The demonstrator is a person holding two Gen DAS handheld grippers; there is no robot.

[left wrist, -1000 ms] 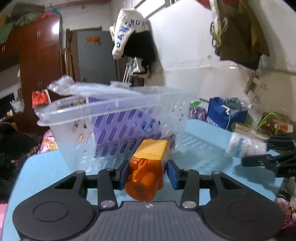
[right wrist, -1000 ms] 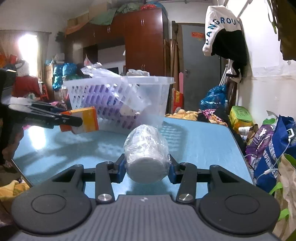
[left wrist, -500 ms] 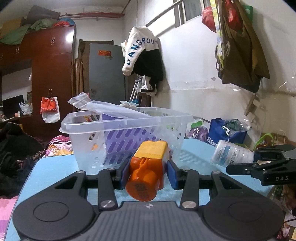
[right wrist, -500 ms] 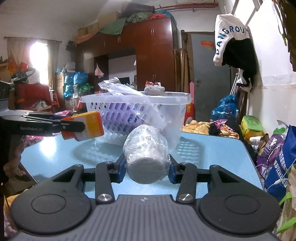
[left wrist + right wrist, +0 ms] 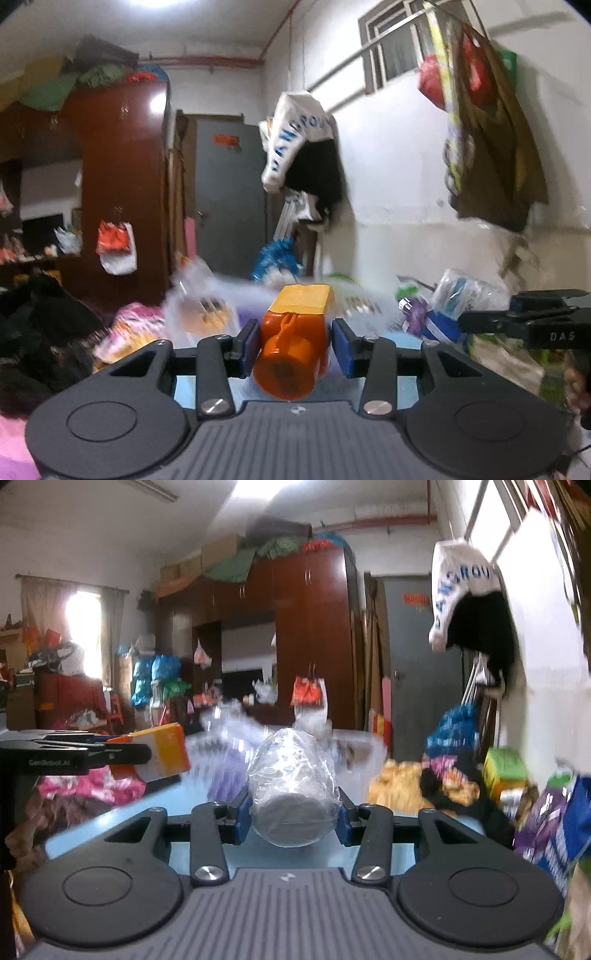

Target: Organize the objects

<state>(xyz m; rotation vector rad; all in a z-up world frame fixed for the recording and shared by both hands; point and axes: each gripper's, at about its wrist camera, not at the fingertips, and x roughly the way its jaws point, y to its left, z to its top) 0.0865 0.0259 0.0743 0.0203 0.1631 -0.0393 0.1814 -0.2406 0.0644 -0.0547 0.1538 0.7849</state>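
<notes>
Left gripper [image 5: 293,341] fingers pinch an orange bottle [image 5: 290,347], frame centre. Right gripper [image 5: 293,812] fingers pinch a plastic-wrapped cylinder [image 5: 291,790], centre.

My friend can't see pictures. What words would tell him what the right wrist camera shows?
The right gripper holds a white plastic-wrapped roll above a light blue table. To its left, the left gripper holds an orange and yellow bottle. A blurred see-through plastic basket sits behind, in a cluttered room.
</notes>
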